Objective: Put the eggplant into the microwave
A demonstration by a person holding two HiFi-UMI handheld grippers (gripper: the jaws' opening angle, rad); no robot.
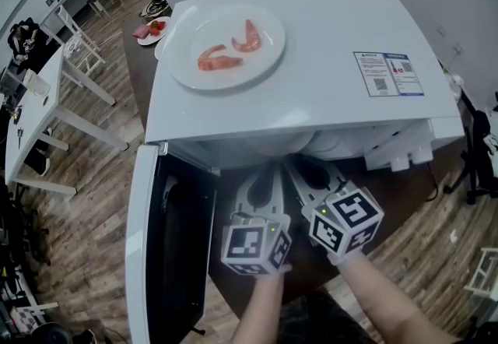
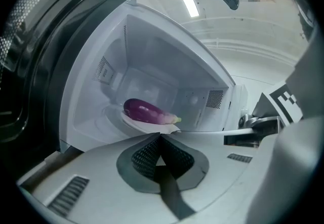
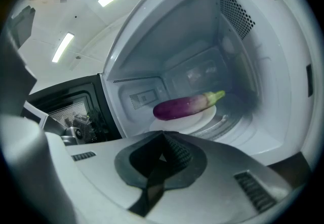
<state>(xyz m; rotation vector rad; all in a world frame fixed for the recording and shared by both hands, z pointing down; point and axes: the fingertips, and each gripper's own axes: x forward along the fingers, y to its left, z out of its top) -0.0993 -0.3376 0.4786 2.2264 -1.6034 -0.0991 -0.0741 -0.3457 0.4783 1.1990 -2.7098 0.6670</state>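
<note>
Your eggplant [image 2: 147,111] lies on its plate [image 2: 148,126] inside the microwave [image 1: 311,62], so your left gripper [image 2: 161,135] and right gripper [image 3: 163,132] hover at the opening, jaws together on nothing. The door [image 1: 144,241] stands open.

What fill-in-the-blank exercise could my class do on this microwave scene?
1. The eggplant lies on a white ____ inside the microwave.
2. The microwave's door stands ____.
3. The dish on the microwave's roof holds two pink ____.
Missing words: plate; open; shrimp.
</note>
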